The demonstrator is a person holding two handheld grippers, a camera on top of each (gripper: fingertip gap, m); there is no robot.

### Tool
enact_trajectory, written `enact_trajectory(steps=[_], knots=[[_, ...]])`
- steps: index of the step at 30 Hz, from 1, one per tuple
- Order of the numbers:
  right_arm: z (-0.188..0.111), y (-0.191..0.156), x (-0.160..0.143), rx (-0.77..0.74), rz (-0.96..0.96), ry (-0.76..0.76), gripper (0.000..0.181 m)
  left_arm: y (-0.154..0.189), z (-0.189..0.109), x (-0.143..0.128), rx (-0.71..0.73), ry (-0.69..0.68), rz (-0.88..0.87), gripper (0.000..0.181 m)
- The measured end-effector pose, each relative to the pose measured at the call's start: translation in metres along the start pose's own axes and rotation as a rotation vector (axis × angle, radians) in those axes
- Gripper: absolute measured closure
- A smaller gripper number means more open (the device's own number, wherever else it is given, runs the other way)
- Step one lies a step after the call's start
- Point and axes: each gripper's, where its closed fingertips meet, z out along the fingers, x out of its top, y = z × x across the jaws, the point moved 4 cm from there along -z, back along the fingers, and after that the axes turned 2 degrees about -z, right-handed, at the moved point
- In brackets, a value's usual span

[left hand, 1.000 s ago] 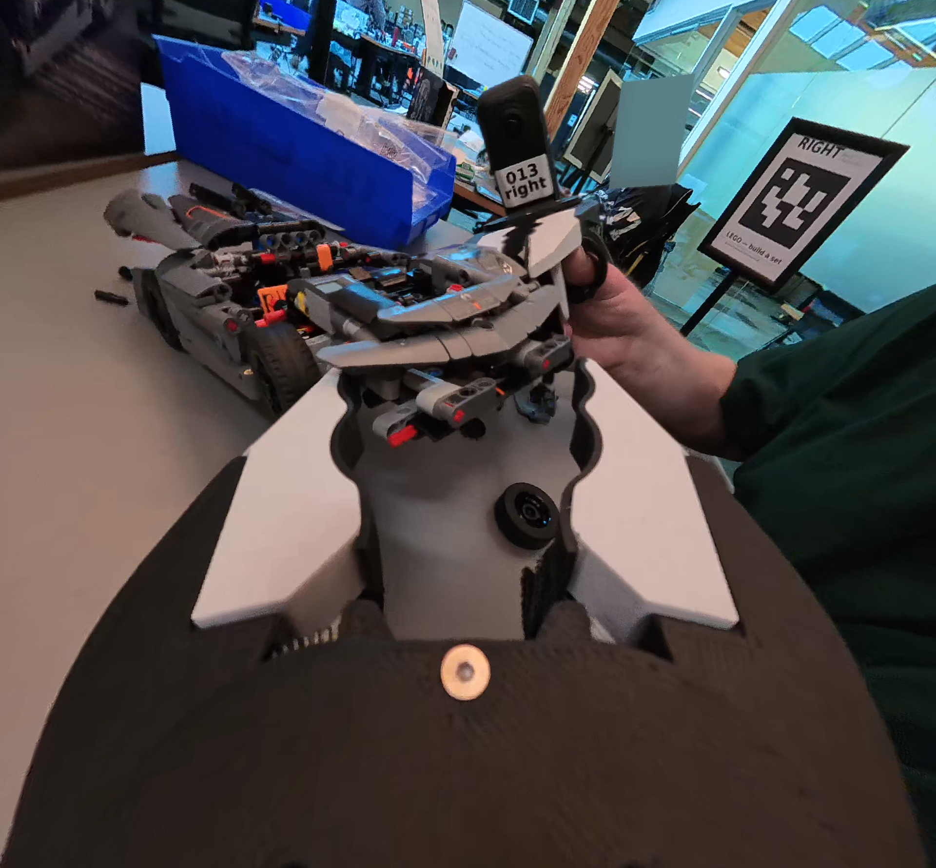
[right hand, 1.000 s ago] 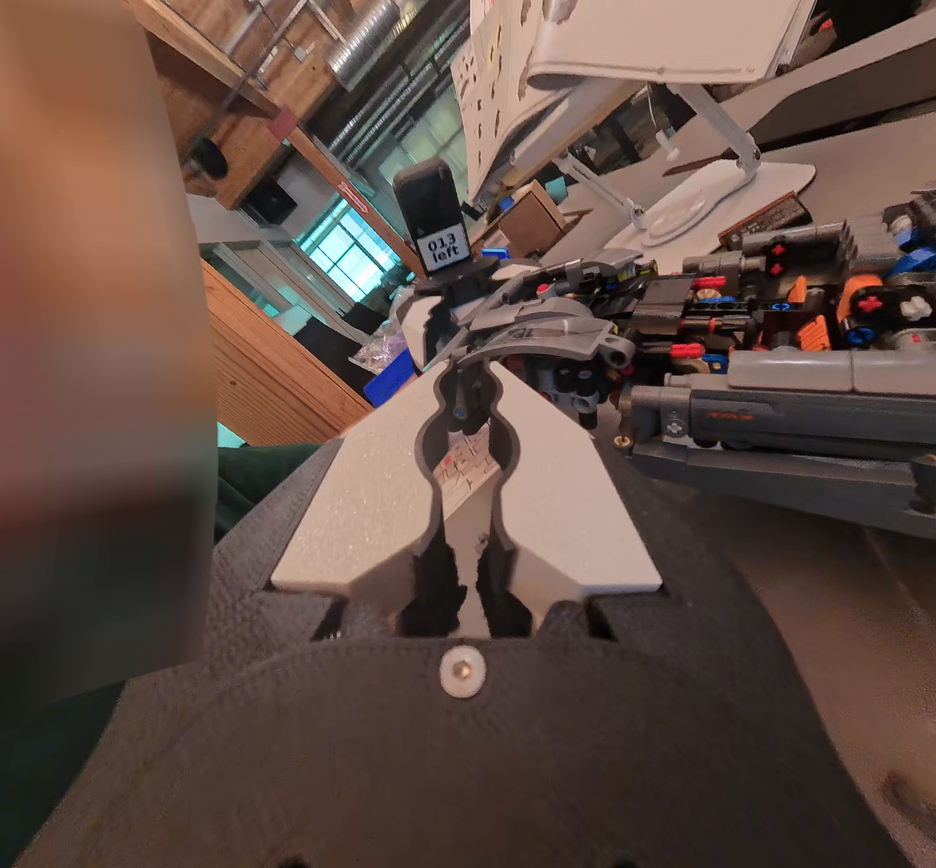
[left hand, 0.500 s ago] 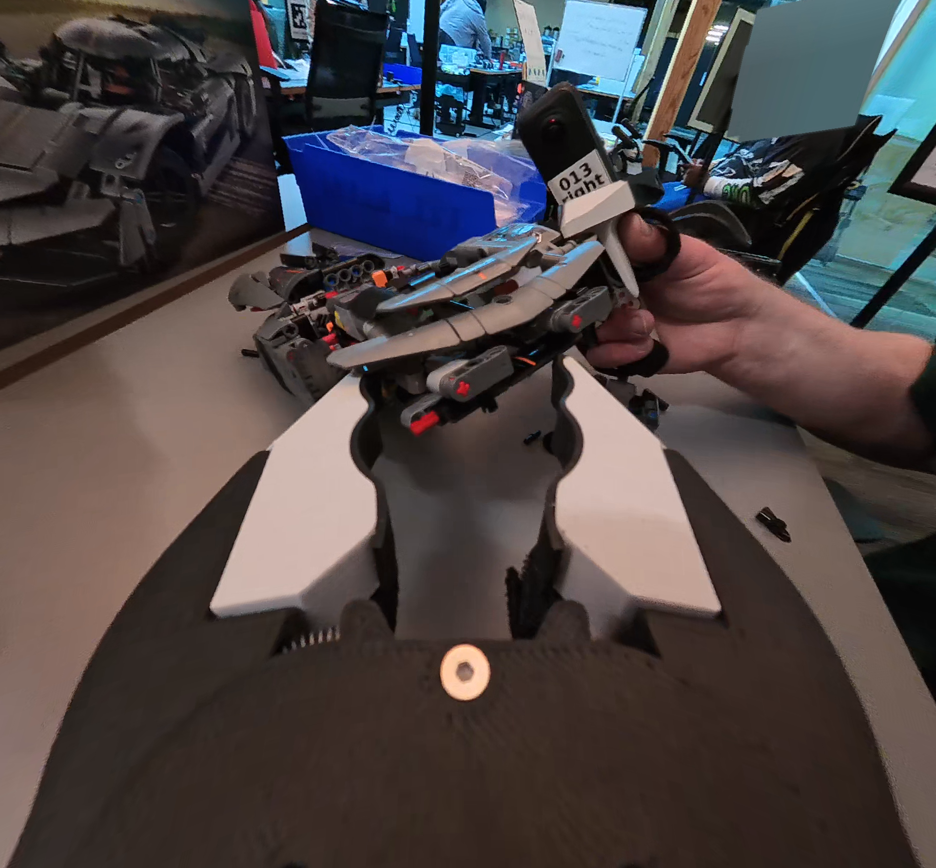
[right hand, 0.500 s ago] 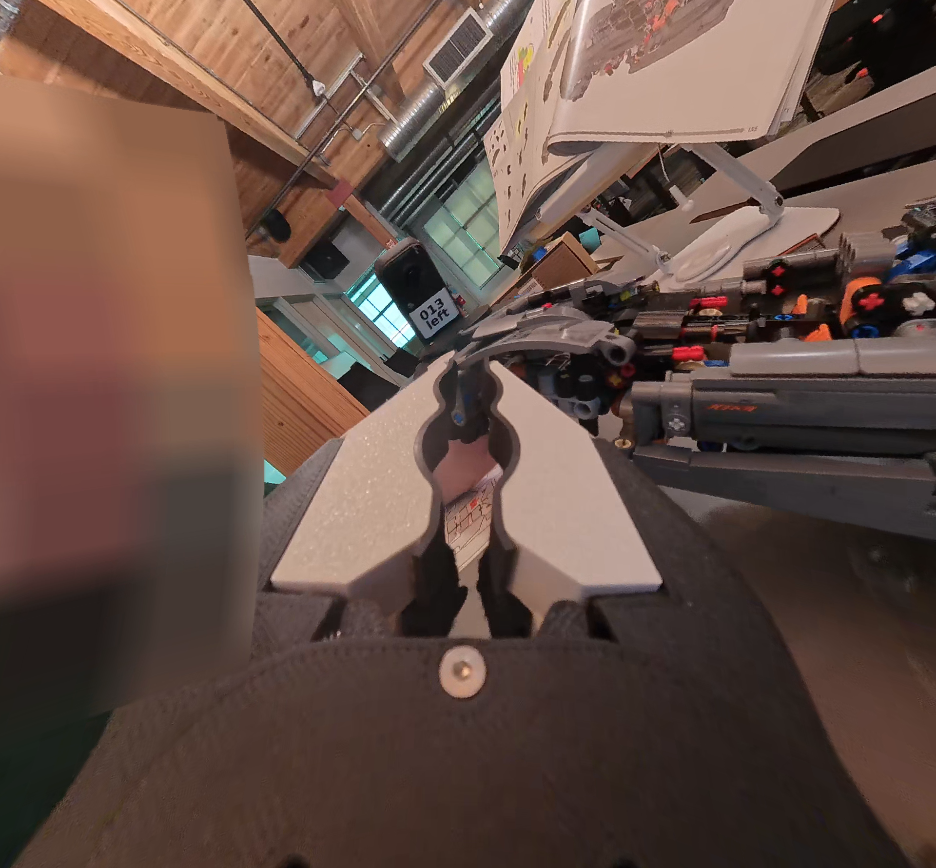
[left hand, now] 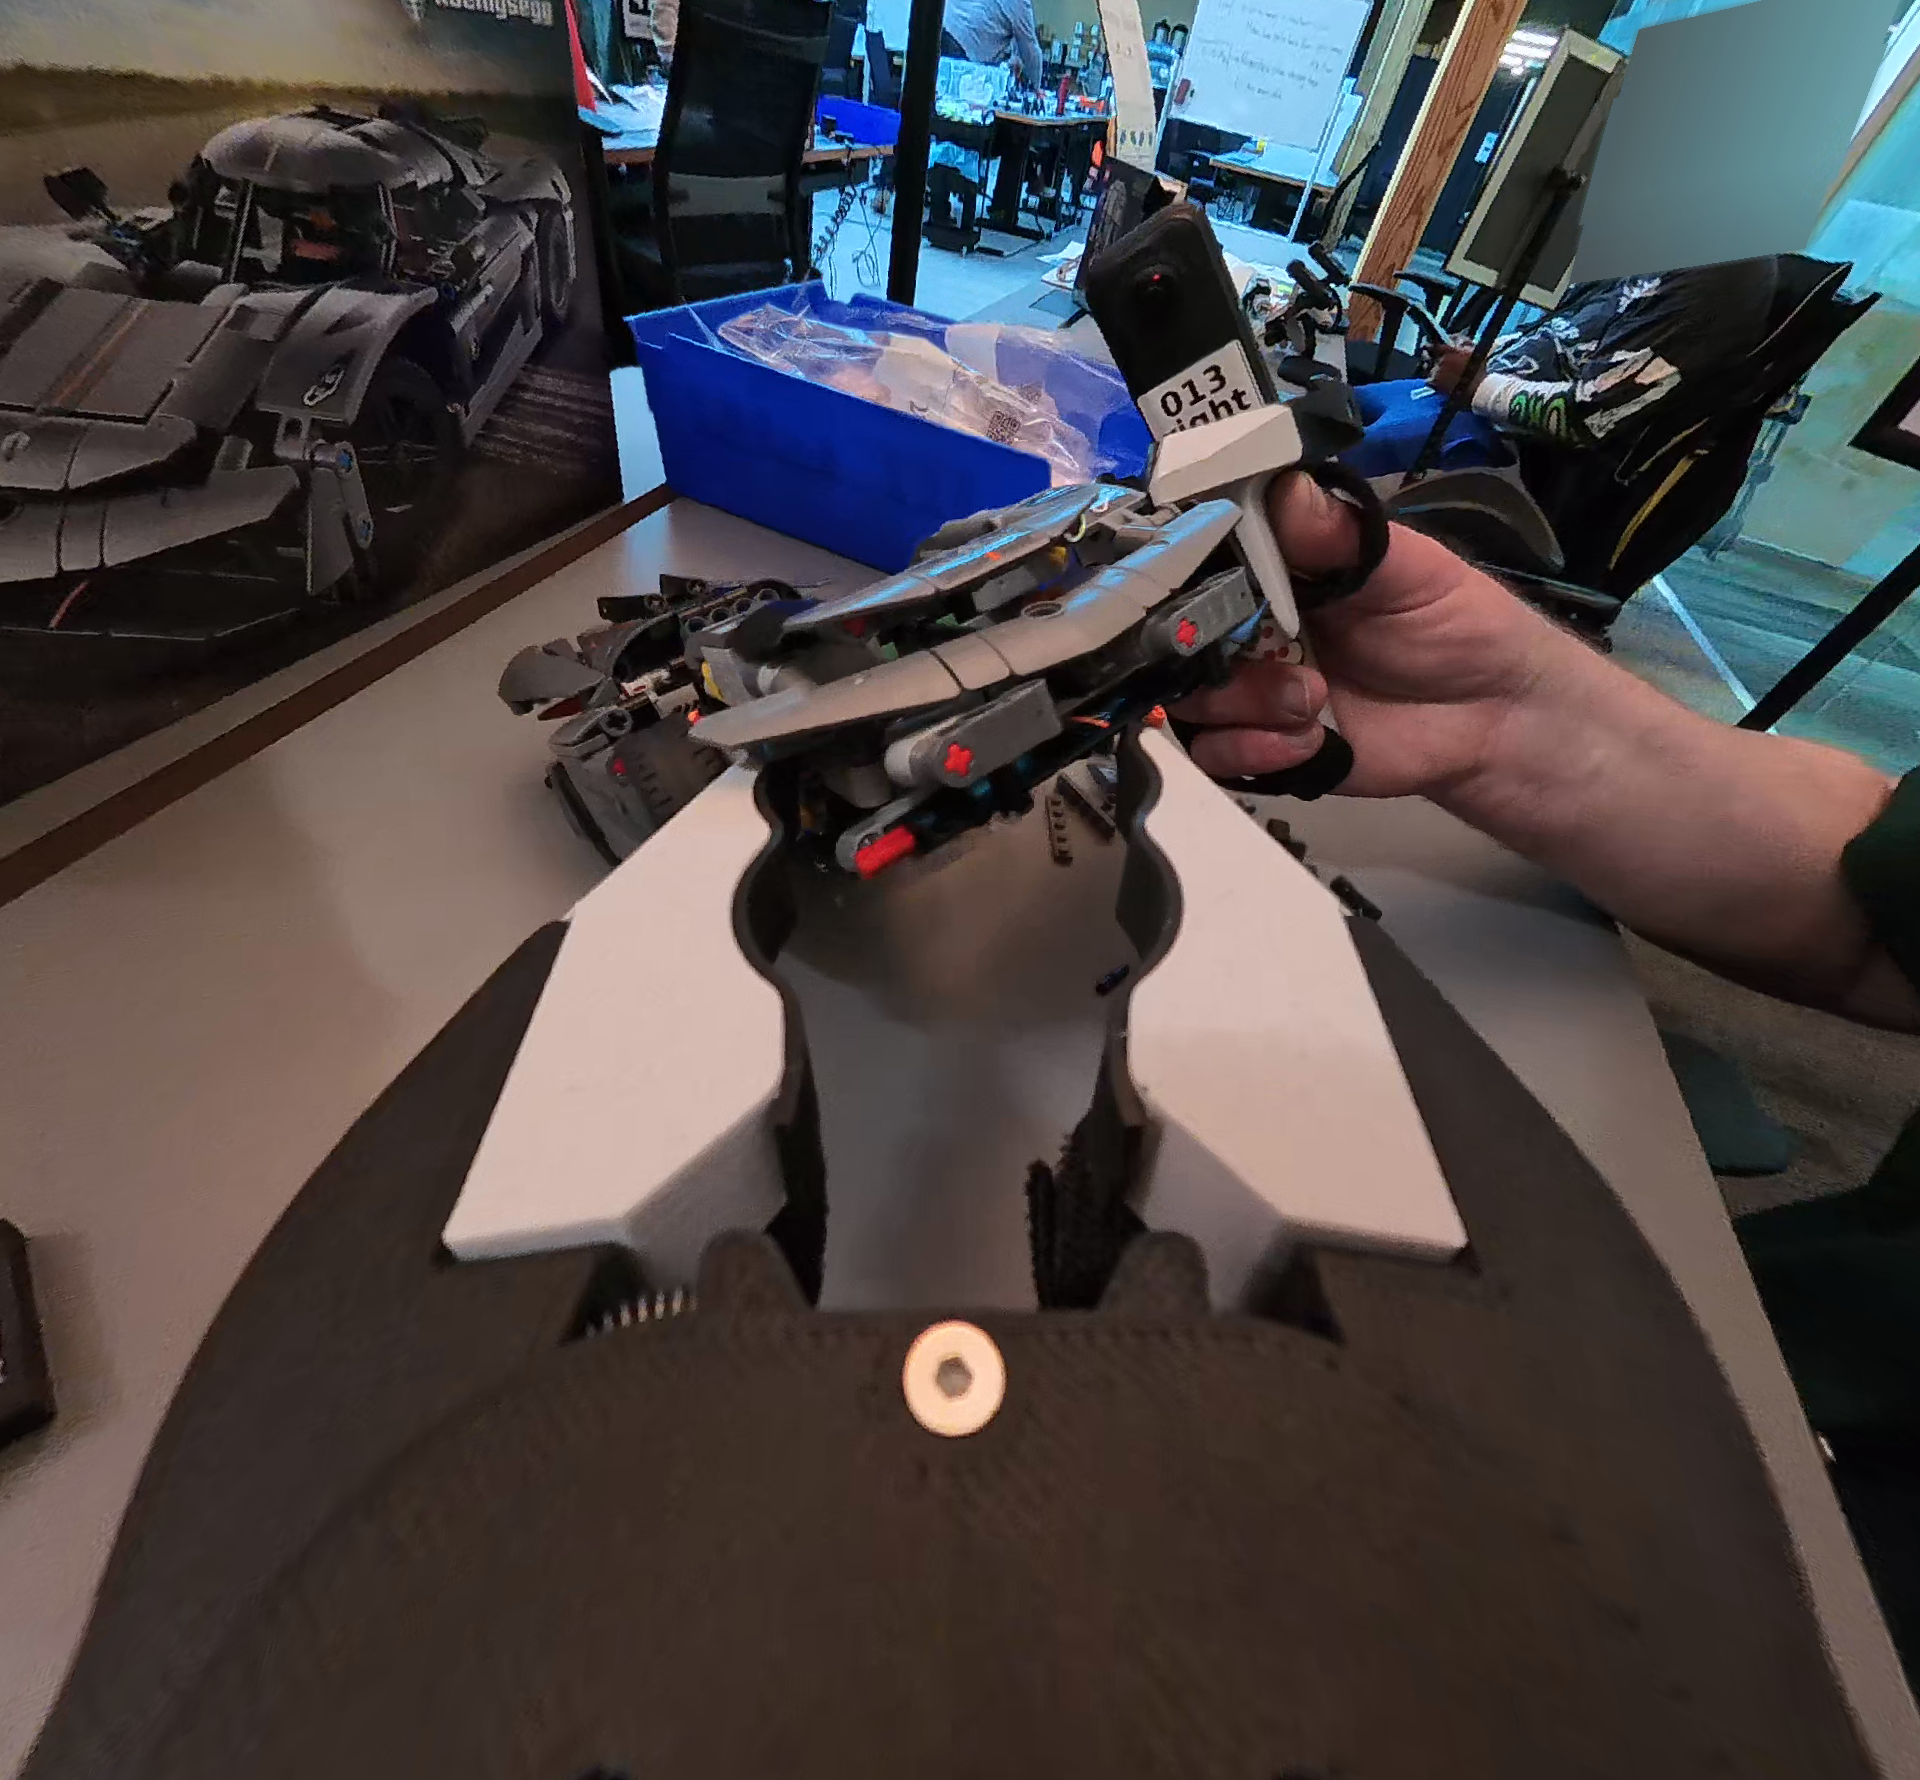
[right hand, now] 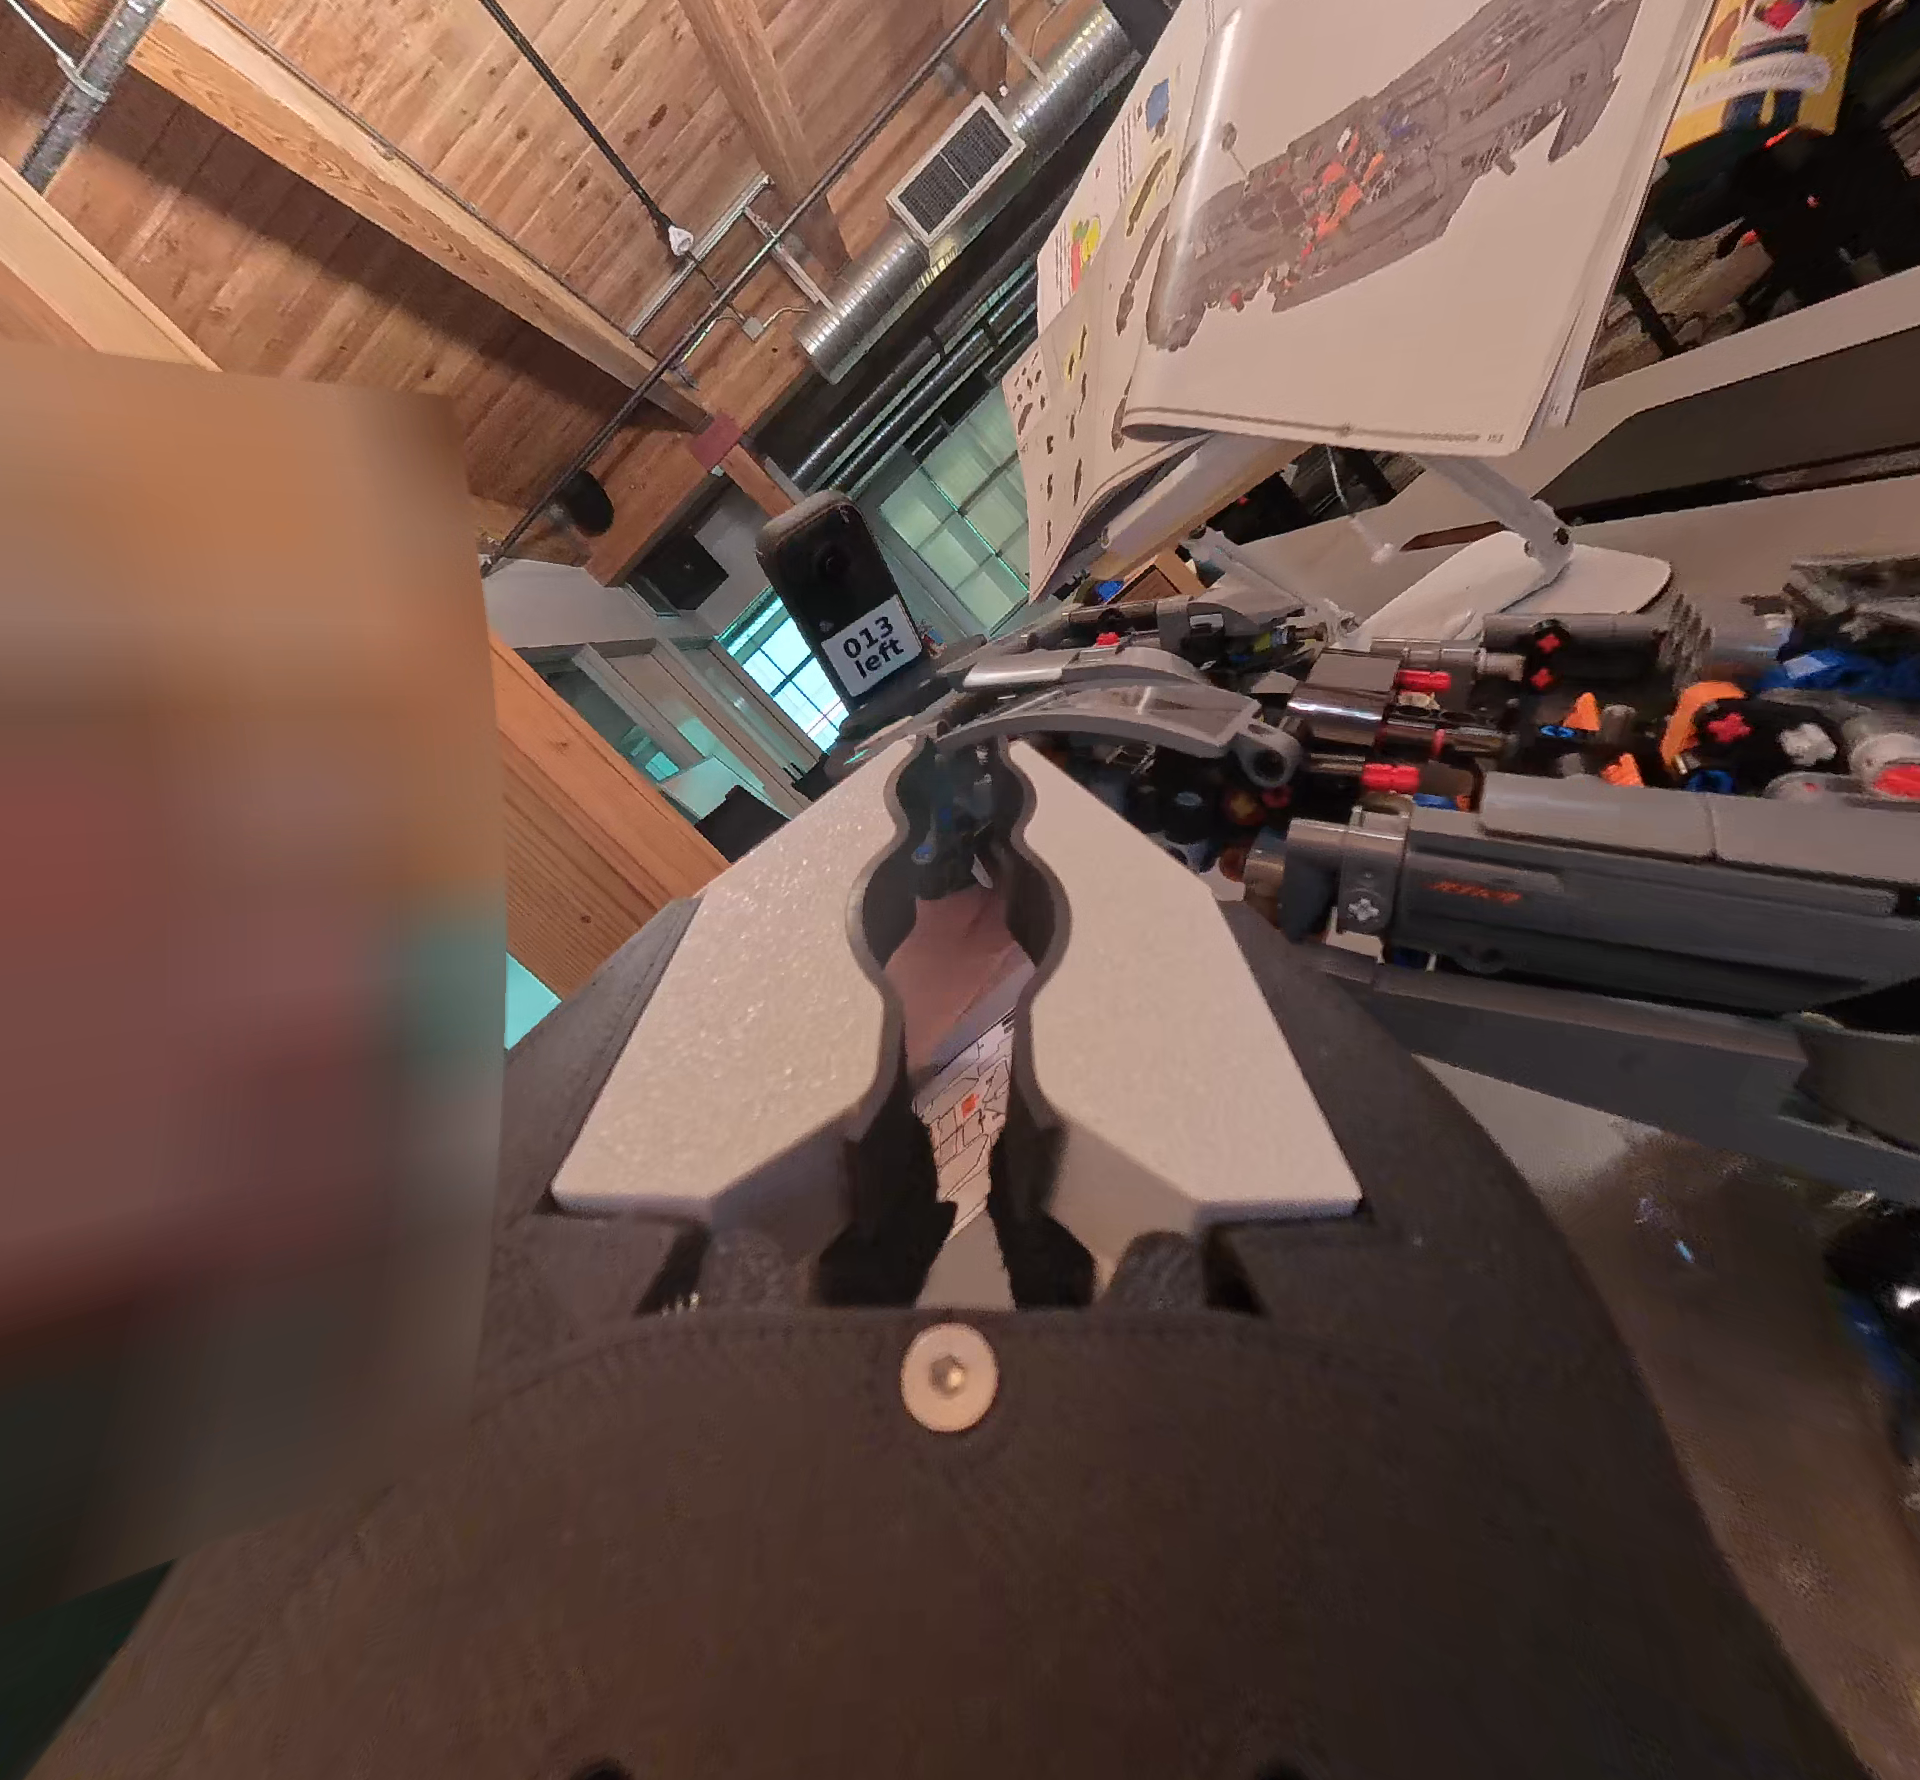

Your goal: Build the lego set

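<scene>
So my left tongs (left hand: 951, 800) are spread fairly wide, and the grey lego sub-assembly (left hand: 966, 670) sits up at their tips; from my left camera I honestly can't tell if the tips actually grip it or it just hangs between them, since the piece covers them; it's up off the table (left hand: 260, 982), tilted, with red pins poking out the underside.

My right tongs (right hand: 961, 774) are pressed nearly together, pinching the end of that same sub-assembly (right hand: 1101, 707); in the left camera you can see the right tongs (left hand: 1262, 556) come in from the far side, clamped on the piece's end, with my right hand (left hand: 1392, 660) wrapped around the handle.

The main car body (left hand: 644, 691) lies on the table just behind the raised piece, partly hidden by it; from the right camera the car body (right hand: 1600, 857) stretches off to the right, long grey side panel with orange, red and blue bits showing on top; the curved grey panel of the held piece looks right up against it there, though I can't tell if they touch.

Behind it all: a blue bin (left hand: 831, 452) with plastic bags in it; the box art poster (left hand: 260, 276) leaning at the table's left; the instruction booklet (right hand: 1403, 172) open on its white stand; a few small black loose parts (left hand: 1351, 894) lie on the table near my right hand.
</scene>
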Motion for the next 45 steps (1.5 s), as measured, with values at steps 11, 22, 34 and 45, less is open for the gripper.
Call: enact_trajectory(steps=[11, 22, 34, 45], knots=[[-0.012, 0.006, 0.04, -0.017, -0.032, 0.029, 0.17, -0.016, 0.022, 0.039, -0.015, -0.071, -0.042, 0.128], [-0.032, 0.019, 0.064, -0.024, -0.033, 0.099, 0.167, -0.032, 0.052, 0.066, -0.041, -0.041, -0.027, 0.131], [-0.06, 0.035, 0.062, -0.218, -0.157, 0.03, 0.165, -0.034, 0.075, 0.078, -0.061, -0.014, -0.019, 0.136], [-0.055, 0.035, 0.062, -0.25, -0.197, 0.009, 0.176, -0.028, 0.081, 0.078, -0.063, -0.015, -0.006, 0.138]])
